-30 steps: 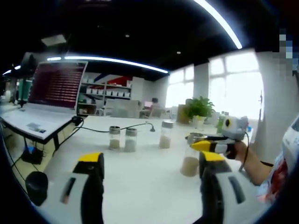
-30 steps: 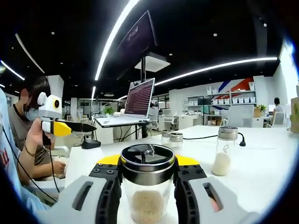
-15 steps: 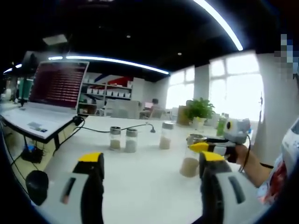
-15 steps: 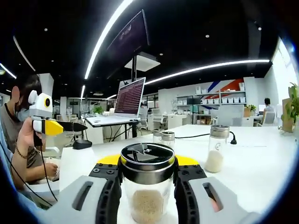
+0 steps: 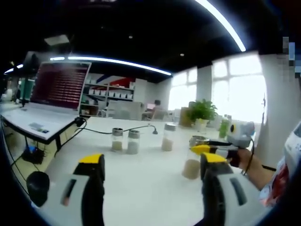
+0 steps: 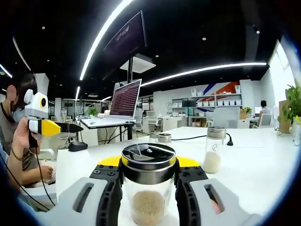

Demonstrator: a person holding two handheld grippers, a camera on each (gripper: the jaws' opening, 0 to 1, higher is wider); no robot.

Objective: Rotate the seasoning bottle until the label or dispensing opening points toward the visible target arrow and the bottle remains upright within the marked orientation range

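— What differs from a second ago?
— Little: the right gripper [image 6: 147, 188] still pinches the seasoning bottle [image 6: 147, 188], upright on the table [image 6: 263, 174] near its edge.
— And the left gripper [image 5: 148, 169]?
— Its jaws stand spread over bare tabletop; three jars [image 5: 117, 139] sit farther in.

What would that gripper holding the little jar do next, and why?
Probably keep twisting the seasoning bottle gently while upright: the right gripper is shut on it, its base near the table, and no target arrow is visible to confirm alignment.
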